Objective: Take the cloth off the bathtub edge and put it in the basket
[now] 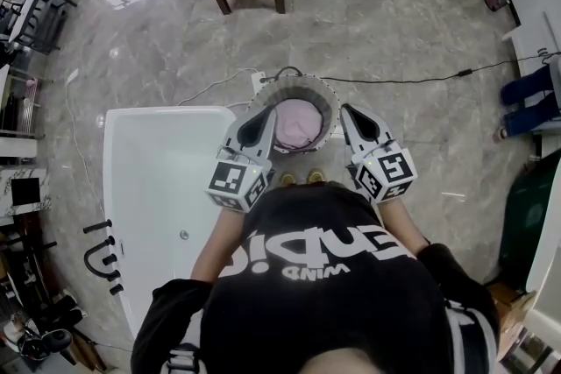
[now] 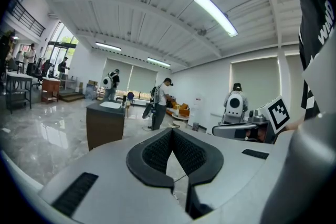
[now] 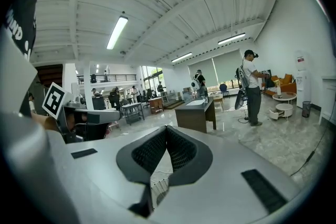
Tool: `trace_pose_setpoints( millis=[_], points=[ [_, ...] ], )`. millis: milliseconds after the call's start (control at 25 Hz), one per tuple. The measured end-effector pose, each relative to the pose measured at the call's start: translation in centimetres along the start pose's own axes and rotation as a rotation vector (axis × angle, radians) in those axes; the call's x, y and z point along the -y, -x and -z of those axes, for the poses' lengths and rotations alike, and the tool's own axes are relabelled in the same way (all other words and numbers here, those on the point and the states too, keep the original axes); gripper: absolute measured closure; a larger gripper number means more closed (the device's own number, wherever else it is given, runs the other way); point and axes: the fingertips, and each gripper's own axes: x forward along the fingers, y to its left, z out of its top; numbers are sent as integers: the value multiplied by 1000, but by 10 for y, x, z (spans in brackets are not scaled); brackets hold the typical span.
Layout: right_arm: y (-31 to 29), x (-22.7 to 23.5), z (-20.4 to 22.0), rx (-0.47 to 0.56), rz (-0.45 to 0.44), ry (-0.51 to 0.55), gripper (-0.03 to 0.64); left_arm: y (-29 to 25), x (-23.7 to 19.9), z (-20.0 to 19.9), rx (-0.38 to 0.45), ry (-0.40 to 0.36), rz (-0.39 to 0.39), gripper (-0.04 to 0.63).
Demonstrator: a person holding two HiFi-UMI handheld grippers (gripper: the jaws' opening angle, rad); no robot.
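Pink cloth (image 1: 296, 123) in bskt (image 1: 307, 84)

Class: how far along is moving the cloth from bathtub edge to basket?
Done: the pink cloth lies in the basket; none shows on the bathtub rim. In hand: nothing, left gripper and right gripper are shut, empty, beside the basket. Left: apparently nothing.
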Motion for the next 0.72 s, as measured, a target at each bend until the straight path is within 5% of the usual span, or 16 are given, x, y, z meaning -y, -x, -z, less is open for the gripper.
trace_pose_setpoints(
  millis=[720],
  points=[
    [10,-1,1,-2,-4,1,603,5,6,3,5,11,-17,581]
  ],
)
